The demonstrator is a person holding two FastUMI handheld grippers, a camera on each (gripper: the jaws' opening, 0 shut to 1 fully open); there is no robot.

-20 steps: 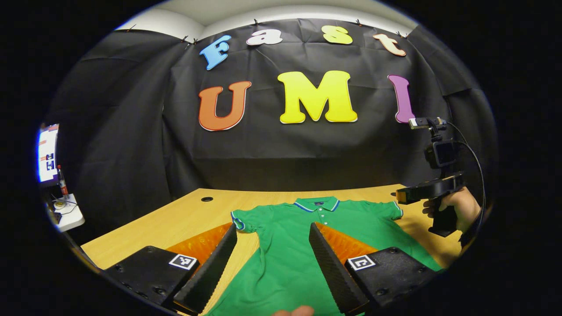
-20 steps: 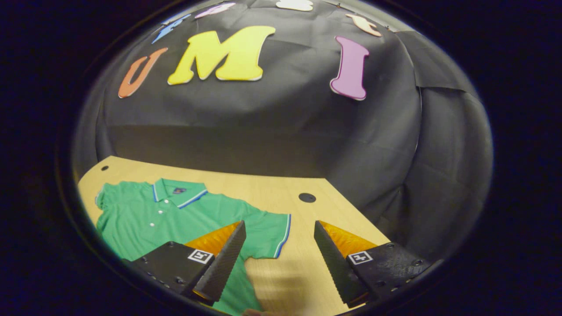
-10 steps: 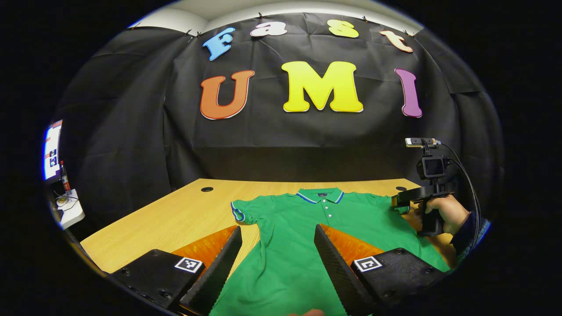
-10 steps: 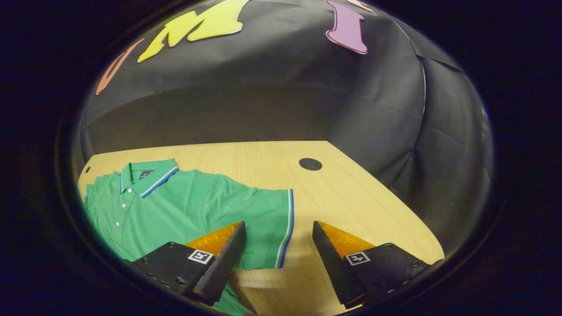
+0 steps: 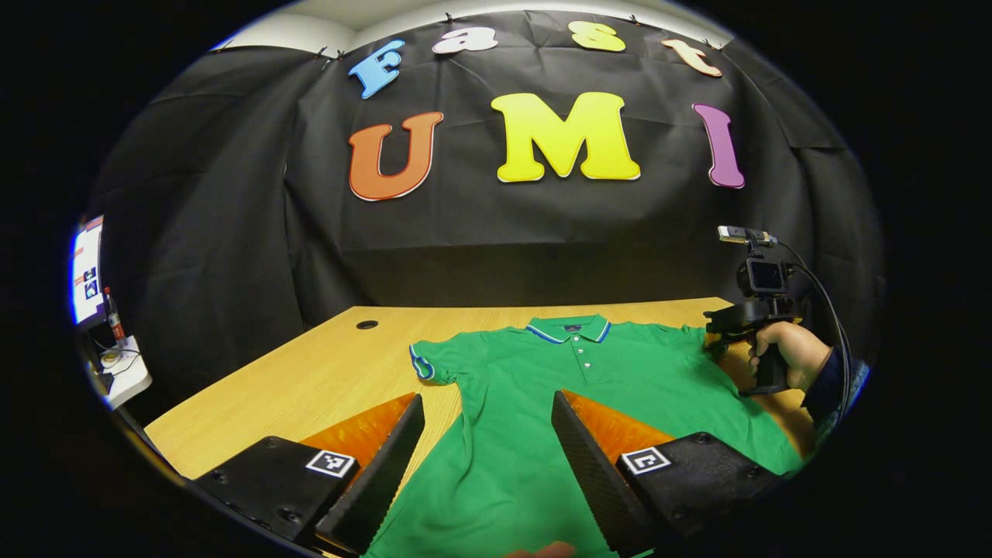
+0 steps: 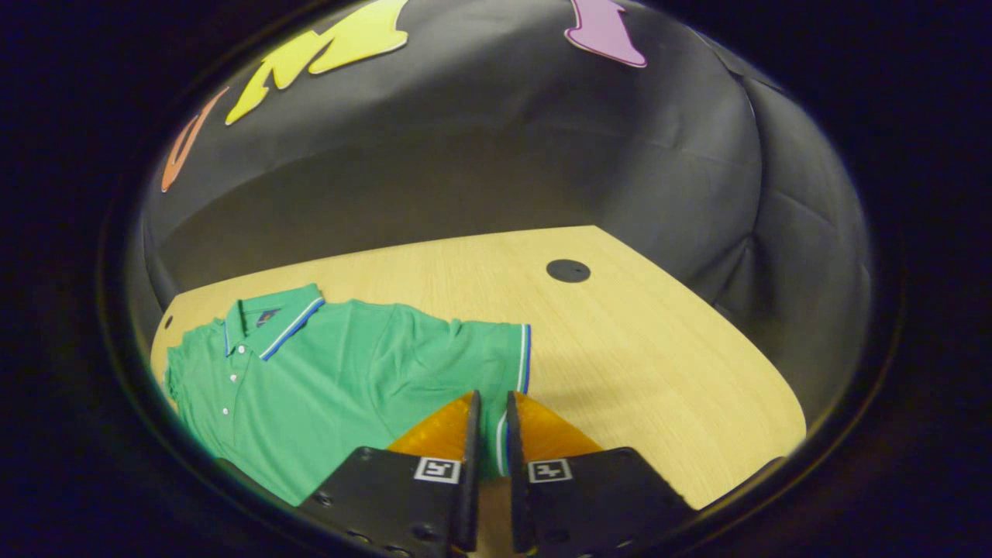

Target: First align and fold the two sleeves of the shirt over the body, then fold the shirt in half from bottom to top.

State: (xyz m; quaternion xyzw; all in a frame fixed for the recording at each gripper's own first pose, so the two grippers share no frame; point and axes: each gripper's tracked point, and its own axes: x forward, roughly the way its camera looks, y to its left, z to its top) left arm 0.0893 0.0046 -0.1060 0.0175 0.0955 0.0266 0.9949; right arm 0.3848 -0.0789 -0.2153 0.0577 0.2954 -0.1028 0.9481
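the green polo shirt lies flat on the wooden counter at lower centre. the left tool hangs wide open above the shirt's body, holding nothing. the right tool, at bottom centre, is pinched nearly closed on the right sleeve's striped cuff.

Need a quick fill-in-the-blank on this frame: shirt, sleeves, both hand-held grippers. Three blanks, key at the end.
1. The green polo shirt lies flat on the wooden ____.
2. In the right gripper view, the right hand-held gripper has its fingers closed on the edge of the shirt's ____.
3. The left hand-held gripper hangs over the shirt with its fingers ____.

Missing words: table; sleeve; open
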